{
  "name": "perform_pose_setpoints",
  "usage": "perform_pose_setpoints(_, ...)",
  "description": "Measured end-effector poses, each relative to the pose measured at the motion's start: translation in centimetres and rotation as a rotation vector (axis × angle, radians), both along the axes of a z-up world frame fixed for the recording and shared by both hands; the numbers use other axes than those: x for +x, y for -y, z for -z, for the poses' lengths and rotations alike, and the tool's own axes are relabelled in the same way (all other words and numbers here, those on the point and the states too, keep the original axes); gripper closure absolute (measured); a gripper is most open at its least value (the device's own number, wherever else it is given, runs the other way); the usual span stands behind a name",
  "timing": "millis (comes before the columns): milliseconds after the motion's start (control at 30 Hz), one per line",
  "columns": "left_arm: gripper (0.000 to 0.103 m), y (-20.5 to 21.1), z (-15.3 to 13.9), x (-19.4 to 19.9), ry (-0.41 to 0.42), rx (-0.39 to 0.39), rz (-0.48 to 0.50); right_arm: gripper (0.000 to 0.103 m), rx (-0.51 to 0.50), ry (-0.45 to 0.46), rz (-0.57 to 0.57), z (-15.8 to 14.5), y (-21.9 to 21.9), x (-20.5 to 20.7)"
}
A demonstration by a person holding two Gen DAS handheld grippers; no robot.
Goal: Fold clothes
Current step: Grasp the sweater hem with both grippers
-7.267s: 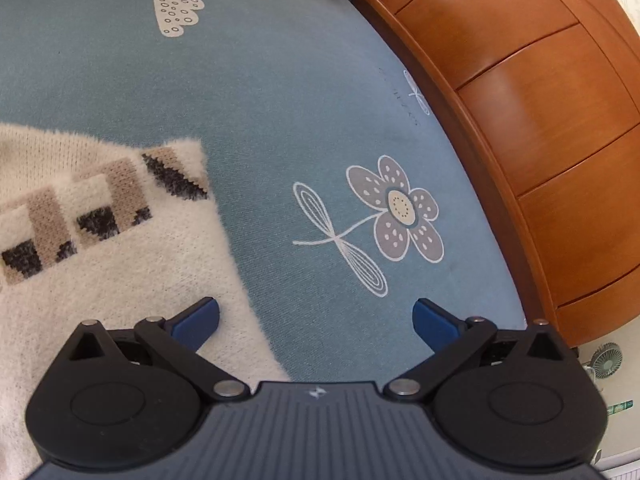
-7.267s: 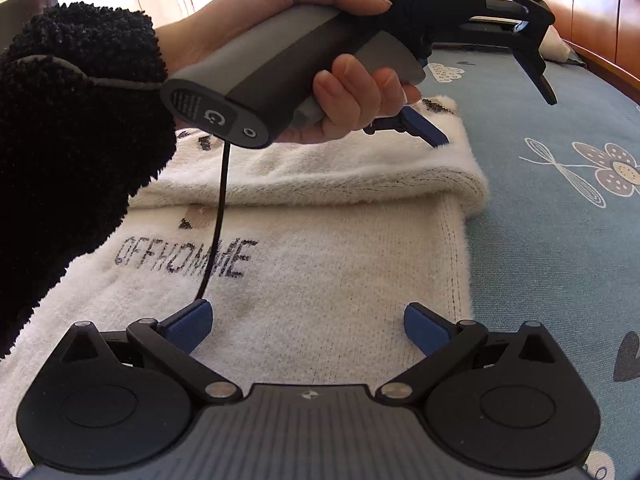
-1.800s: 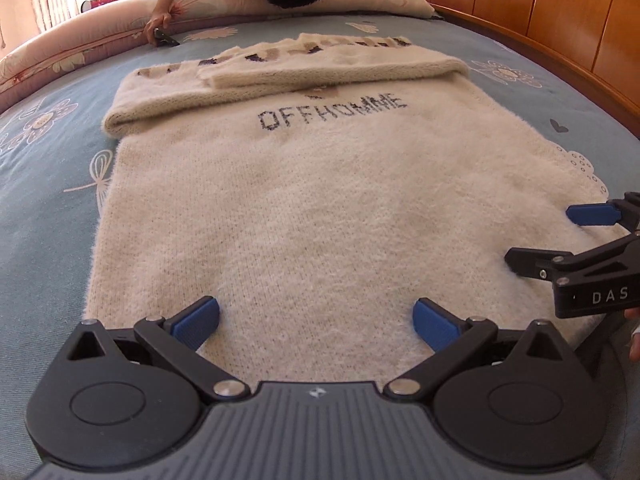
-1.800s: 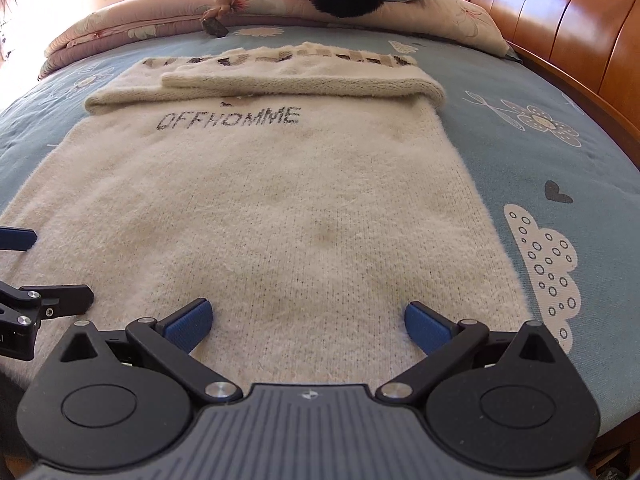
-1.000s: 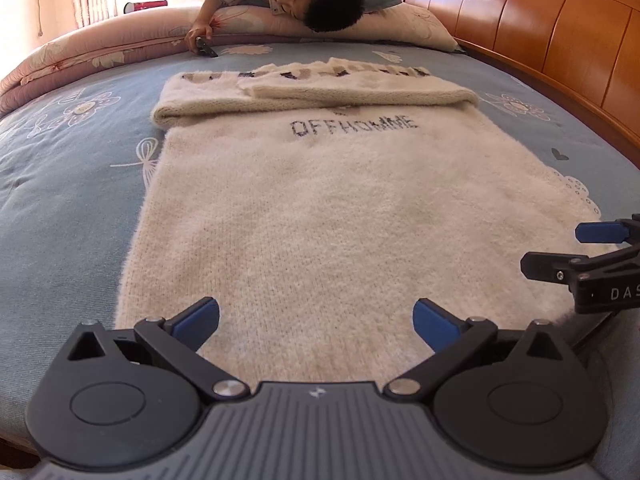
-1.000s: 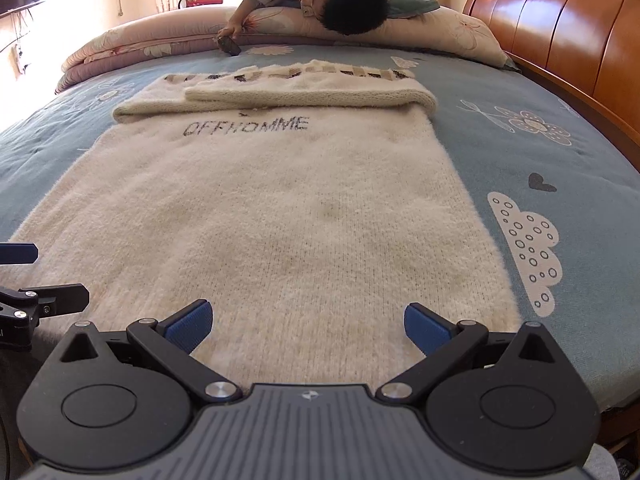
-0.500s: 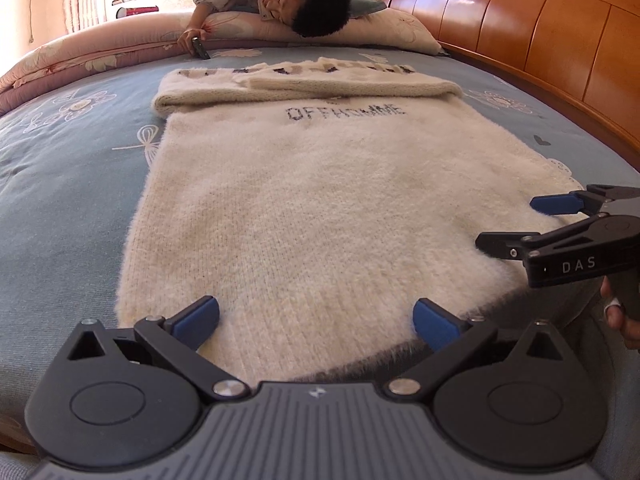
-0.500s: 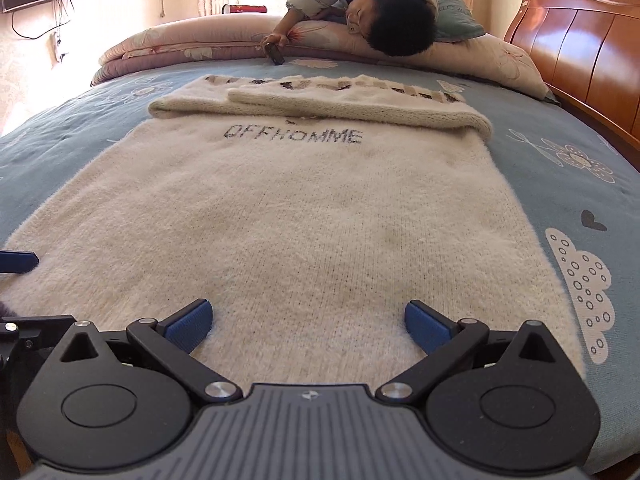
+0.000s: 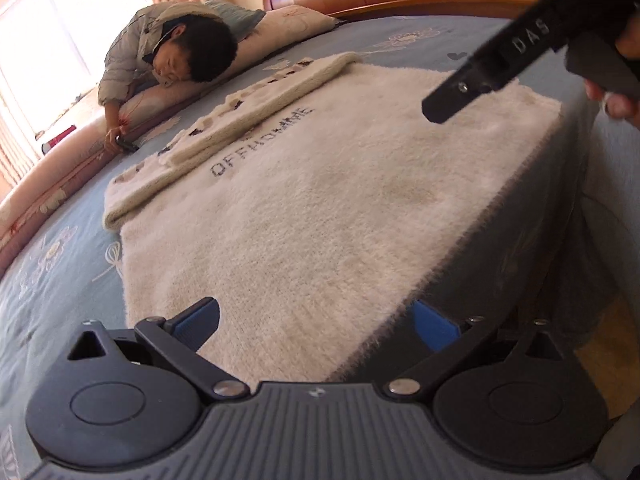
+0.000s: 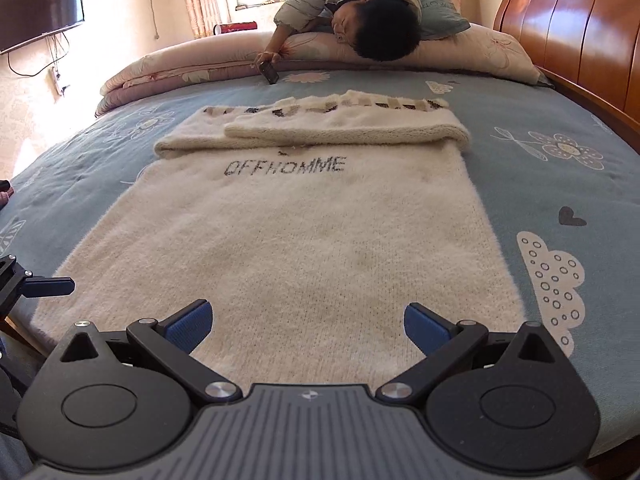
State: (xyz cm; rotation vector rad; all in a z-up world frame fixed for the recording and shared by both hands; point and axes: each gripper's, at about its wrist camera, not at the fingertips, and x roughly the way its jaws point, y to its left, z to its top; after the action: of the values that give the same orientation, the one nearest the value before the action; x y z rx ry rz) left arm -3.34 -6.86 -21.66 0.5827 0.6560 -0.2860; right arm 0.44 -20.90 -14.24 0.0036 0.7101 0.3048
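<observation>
Swung hard to the left since half a second ago and dropped lower: left gripper (image 9: 316,322) now tilted at the near hem of the cream sweater (image 10: 296,240), one blue fingertip over the fluffy knit, the other off the edge below the hem line. Jaws spread wide, nothing between them. Right gripper (image 10: 306,326) much as before, squared up over the hem, likewise gaping and empty; also seen from the left wrist view as a black arm reaching in over the far hem corner. Sweater lying flat on the blue flowered bedsheet (image 10: 560,184), lettering up, sleeves already folded across the top into a thick band (image 10: 344,126). Hem right at the bed edge. Probably means lining up for a two-corner pinch, then carrying the hem up toward the band. Not yet gripped. Beyond, a person lying on the pillow (image 10: 492,54), well apart from the garment.
</observation>
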Motion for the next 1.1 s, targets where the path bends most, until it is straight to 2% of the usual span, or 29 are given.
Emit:
perform_pose_setpoints(100, 0.001, 1.4, 0.7, 0.0, 0.034, 0.158, 0.086, 0.000, -0.024, 0.024, -0.019, -1.3, 0.4, 0.3)
perform_pose_setpoints(233, 0.001, 2.0, 1.2, -0.3, 0.064, 0.268, 0.181, 0.000, -0.068, 0.051, -0.033, -2.2, 0.6, 0.3)
perform_pose_setpoints(467, 0.001, 2.1, 0.7, 0.0, 0.101, 0.321, 0.203, 0.000, -0.093, 0.061, -0.059, -2.3, 0.3, 0.1)
perform_pose_setpoints(600, 0.001, 1.9, 0.7, 0.0, 0.136, 0.378, 0.204, 0.000, -0.096, 0.056, -0.083, -2.1, -0.3, 0.0)
perform_pose_setpoints(733, 0.001, 1.4, 0.1, 0.1, 0.141, 0.368, 0.193, 0.000, -0.100, 0.053, -0.146, -1.8, -1.4, -0.3)
perform_pose_setpoints(933, 0.001, 0.6, -0.9, 0.5, 0.147, 0.319, 0.151, 0.000, -0.184, 0.060, -0.327, -0.4, -5.0, -1.6)
perform_pose_setpoints(1100, 0.001, 0.3, -1.3, 0.9, 0.146, 0.296, 0.136, 0.000, -0.225, 0.049, -0.429, 1.4, -8.3, -2.2)
